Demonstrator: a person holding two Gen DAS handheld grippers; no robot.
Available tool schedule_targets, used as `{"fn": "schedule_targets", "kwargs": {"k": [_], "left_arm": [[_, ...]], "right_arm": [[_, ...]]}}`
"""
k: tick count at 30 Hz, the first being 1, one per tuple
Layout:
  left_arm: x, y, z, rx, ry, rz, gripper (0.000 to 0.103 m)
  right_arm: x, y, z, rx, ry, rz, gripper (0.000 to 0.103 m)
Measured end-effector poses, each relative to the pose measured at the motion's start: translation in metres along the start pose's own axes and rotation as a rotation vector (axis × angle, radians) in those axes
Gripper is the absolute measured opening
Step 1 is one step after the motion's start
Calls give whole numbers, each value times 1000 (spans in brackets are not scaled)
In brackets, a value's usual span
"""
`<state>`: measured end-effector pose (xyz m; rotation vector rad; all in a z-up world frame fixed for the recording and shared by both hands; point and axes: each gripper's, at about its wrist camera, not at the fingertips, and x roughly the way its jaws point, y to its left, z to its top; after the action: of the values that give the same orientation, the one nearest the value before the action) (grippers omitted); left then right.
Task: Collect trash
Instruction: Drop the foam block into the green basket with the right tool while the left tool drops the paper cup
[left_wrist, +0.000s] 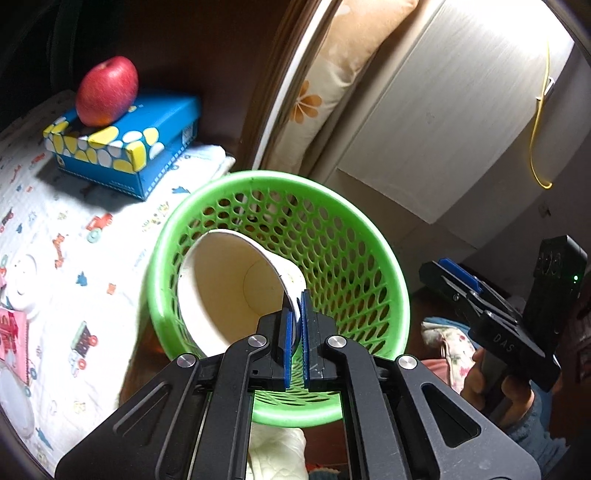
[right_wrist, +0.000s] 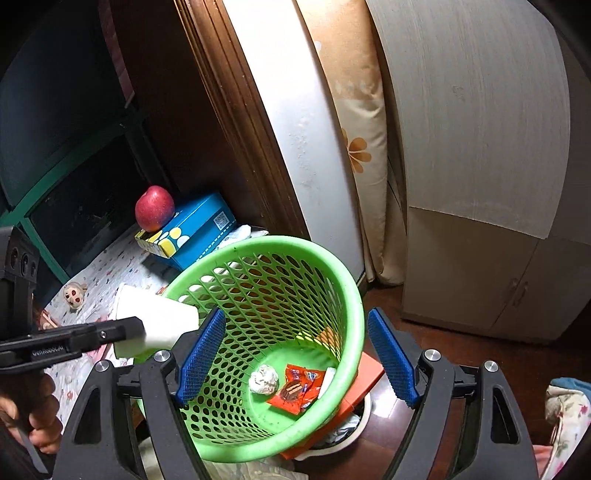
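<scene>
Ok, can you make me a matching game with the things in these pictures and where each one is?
Things:
1. apple
2. paper cup
3. crumpled paper ball
4. blue box

Places:
A. pinched in the left tool
B. at the bottom of the green basket
C. on the patterned cloth
D. on top of the box

Pairs: 1-D, 2-A, 3-B, 4-C

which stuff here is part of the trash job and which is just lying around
Job: paper cup in the left gripper; green basket; crumpled paper and orange wrapper inside it.
Lying about: apple, blue box, small figurine.
</scene>
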<state>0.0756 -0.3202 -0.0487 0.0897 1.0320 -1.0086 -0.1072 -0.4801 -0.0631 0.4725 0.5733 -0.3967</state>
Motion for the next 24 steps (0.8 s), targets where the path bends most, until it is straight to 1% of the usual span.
{"fn": "schedule_targets", "kwargs": {"k": [3, 4, 5, 6, 7, 8, 10, 12, 16, 18, 20, 22, 24], "left_arm": [[7, -2, -4, -11, 32, -25, 5], [8, -3, -6, -13, 38, -25, 7], [9, -2, -8, -16, 42, -35, 12], [9, -2, -9, -18, 41, -39, 14], [8, -2, -10, -19, 38, -34, 19], [6, -2, -11, -20, 34, -37, 26], [0, -1, -12, -18, 21, -31, 30], [-8, 0, -13, -10, 3, -13, 30], [-29, 9, -11, -12, -48, 41, 30], [-41, 16, -13, -15, -76, 84, 34], [-52, 23, -15, -26, -102, 135, 42], [-64, 32, -18, -36, -128, 172, 43], [-77, 43, -23, -47, -157, 235, 43]], "right_arm": [[-1, -2, -1, 7, -2, 2, 76], [-1, -3, -1, 7, -2, 3, 76], [-1, -3, -1, 7, -2, 4, 76], [-1, -3, -2, 8, -2, 4, 76], [-2, -2, -2, 8, -3, 6, 76], [-3, -2, -1, 7, -5, 9, 76], [-4, 0, -1, 4, -6, 11, 76], [-6, 3, -1, 3, -8, 21, 76], [-9, 15, -1, -17, -11, 43, 76], [-10, 23, -1, -32, -13, 55, 76], [-11, 31, 0, -43, -13, 72, 76], [-11, 41, 0, -57, -15, 88, 77], [-10, 52, 0, -73, -12, 105, 77]]}}
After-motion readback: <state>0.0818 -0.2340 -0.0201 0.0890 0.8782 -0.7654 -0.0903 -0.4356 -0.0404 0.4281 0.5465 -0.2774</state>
